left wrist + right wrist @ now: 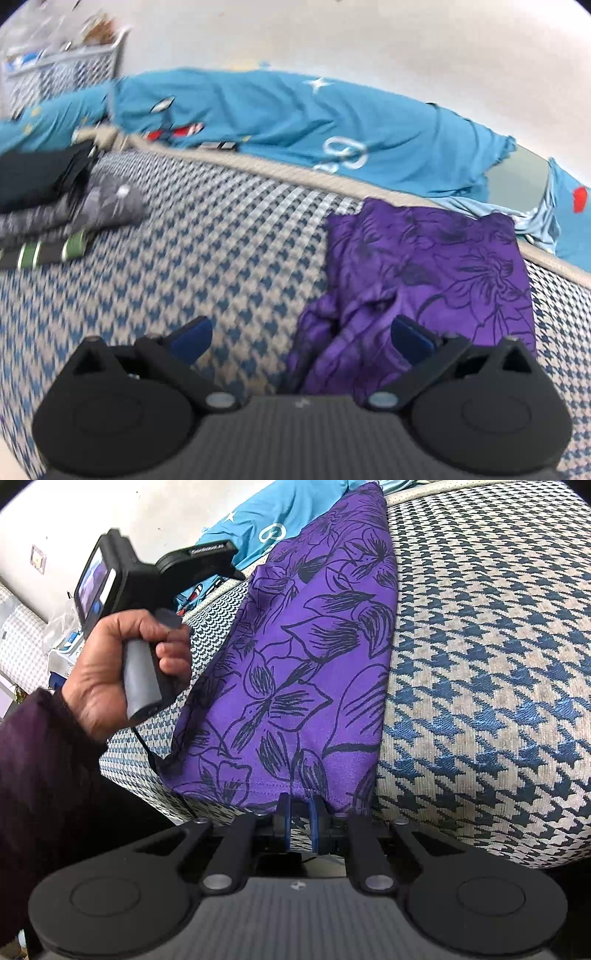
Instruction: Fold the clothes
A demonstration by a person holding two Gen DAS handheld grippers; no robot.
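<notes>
Purple garment on houndstooth bed.
Right claw clenched on garment's near hem; left claw released, hovering over its left edge.

A purple garment printed with black outlined flowers lies folded lengthwise into a long narrow strip on the houndstooth sofa cushion, reaching from the cushion's near edge toward its far piped edge. Its stitched hem hangs at the near edge; its left side is rumpled and bunched.
</notes>
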